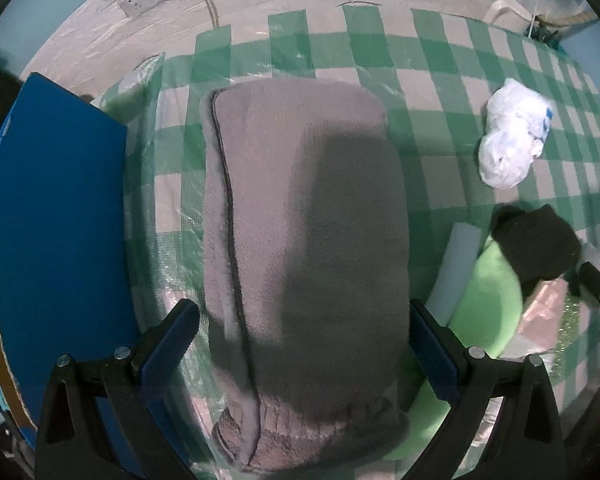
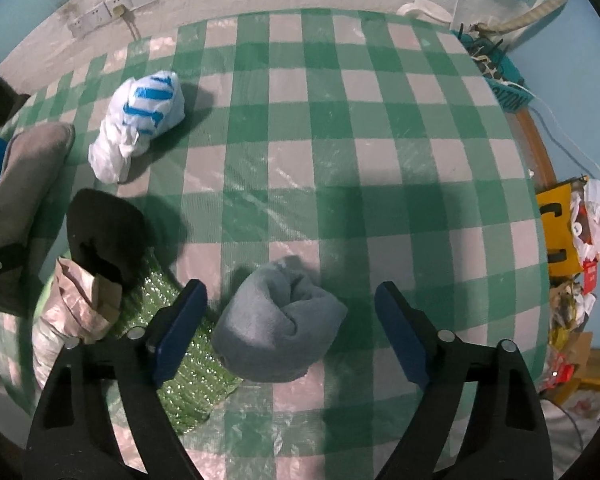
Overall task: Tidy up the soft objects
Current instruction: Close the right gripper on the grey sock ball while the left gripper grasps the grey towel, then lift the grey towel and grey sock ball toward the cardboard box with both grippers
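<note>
left gripper [image 1: 304,344] pointed straight down over grey cushion [image 1: 300,240], jaws spread wide to either side of its near end; right pad at or just beside the fleece edge, left pad apart from it, nothing clamped. cushion lying lengthwise on checked tablecloth [image 1: 440,72], blue board [image 1: 60,220] just beside it on the left, probably placed there as a sorted item. right gripper [image 2: 290,328] angled steeply down over rolled grey-blue cloth [image 2: 278,324], jaws wide with clear gaps both sides, cloth between but not gripped. likely step: straddling before closing, one soft item per gripper. nearby and untouched: white bag with blue print [image 2: 140,120], black cloth [image 2: 104,232] draped on crumpled brown paper [image 2: 80,304], green bubble wrap [image 2: 180,380], green pillow [image 1: 488,304]. risk judged: cushion nearly as wide as the jaws, grip may slip off fleece.
</note>
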`<state>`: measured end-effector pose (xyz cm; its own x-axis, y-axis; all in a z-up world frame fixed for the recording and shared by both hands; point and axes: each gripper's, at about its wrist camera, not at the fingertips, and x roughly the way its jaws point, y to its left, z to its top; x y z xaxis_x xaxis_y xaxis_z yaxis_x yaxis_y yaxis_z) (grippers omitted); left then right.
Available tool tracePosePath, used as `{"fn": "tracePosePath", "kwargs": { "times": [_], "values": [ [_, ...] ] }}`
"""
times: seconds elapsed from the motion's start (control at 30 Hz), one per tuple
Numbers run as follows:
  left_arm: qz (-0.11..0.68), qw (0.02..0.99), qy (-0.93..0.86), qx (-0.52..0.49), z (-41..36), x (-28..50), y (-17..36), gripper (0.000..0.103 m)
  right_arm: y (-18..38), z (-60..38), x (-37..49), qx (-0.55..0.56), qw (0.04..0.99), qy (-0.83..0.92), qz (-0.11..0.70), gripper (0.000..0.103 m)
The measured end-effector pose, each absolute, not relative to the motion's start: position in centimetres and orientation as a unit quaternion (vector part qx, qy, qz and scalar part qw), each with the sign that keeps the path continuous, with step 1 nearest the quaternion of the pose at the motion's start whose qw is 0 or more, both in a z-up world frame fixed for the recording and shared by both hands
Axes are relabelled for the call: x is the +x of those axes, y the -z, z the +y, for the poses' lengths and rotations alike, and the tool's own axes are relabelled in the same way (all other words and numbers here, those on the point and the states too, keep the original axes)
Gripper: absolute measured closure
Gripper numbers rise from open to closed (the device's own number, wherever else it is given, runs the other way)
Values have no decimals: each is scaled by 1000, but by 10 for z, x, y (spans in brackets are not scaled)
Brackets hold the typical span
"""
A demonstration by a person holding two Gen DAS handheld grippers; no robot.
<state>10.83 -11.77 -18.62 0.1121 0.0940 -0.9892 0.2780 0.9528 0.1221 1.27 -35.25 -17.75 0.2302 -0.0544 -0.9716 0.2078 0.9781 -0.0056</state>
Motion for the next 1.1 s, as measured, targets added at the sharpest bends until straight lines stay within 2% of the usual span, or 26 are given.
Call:
{"fn": "tracePosePath", "kwargs": {
  "times": [0.07, 0.13, 0.2, 0.27, 0.33, 0.43, 0.47, 0.6, 0.87, 1.1],
  "values": [
    [666, 731, 61, 138, -117, 110, 190, 2, 179, -353, 13, 67, 781, 81, 616, 24],
    [667, 733, 63, 122, -115, 113, 191, 4, 179, -355, 13, 71, 780, 77, 617, 35],
    [664, 737, 60, 112, -115, 113, 191, 17, 182, -358, 13, 76, 780, 68, 617, 47],
    [664, 738, 63, 103, -114, 114, 191, 21, 182, -359, 12, 72, 781, 64, 618, 51],
    [661, 741, 66, 100, -115, 115, 189, 29, 182, -359, 12, 64, 782, 63, 616, 63],
    [650, 749, 64, 110, -116, 112, 185, 44, 179, -358, 10, 58, 785, 58, 614, 71],
    [648, 751, 65, 112, -117, 111, 184, 50, 177, -358, 10, 58, 786, 56, 613, 72],
    [641, 757, 71, 111, -110, 104, 175, 62, 169, -357, 9, 59, 791, 49, 607, 75],
    [627, 769, 80, 93, -97, 100, 164, 64, 147, -347, 12, 59, 807, 35, 587, 75],
    [610, 782, 96, 82, -89, 77, 134, 64, 126, -326, 12, 54, 819, 11, 571, 75]
  ]
}}
